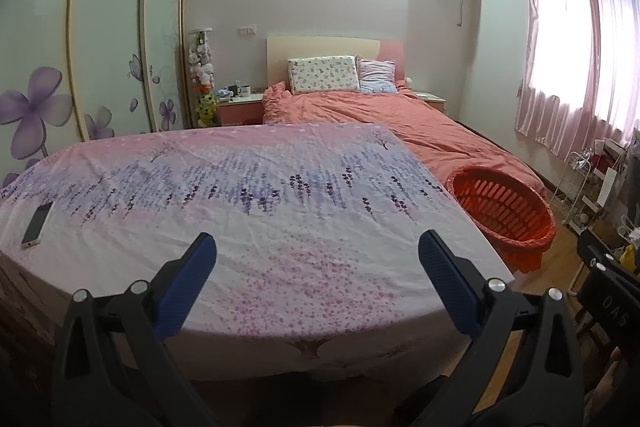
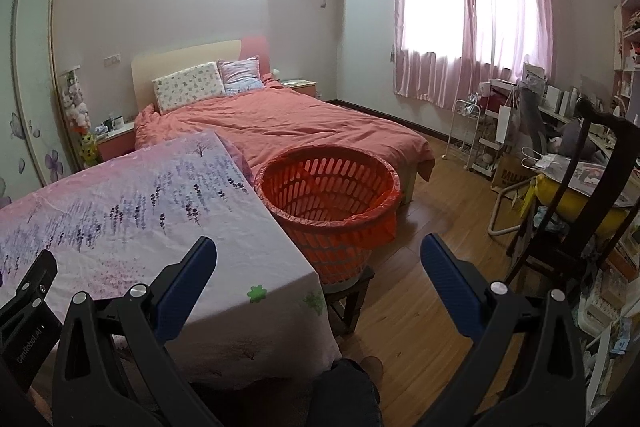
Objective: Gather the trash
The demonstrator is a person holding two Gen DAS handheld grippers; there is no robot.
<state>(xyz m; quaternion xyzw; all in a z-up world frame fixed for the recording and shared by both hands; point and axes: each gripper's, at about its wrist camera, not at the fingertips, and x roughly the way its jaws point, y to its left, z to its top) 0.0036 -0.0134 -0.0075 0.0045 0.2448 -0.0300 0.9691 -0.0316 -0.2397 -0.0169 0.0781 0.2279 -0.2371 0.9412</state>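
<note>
Both our tongs hang released with nothing between their blue pads: left tongs [image 1: 316, 247] over the worktop [image 1: 280, 247], right tongs [image 2: 318, 251] past its corner, above the floor [image 2: 420, 287]. We see no trash on the flowered cloth; only a phone [image 1: 37, 218] lies near its left edge. An orange basket [image 2: 328, 211] stands just beside the worktop, before the bed [image 2: 300, 123].

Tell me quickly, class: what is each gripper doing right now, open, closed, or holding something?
Left gripper: open, holding nothing, over the cloth-covered table.
Right gripper: open, holding nothing, pointed toward the orange basket.
</note>
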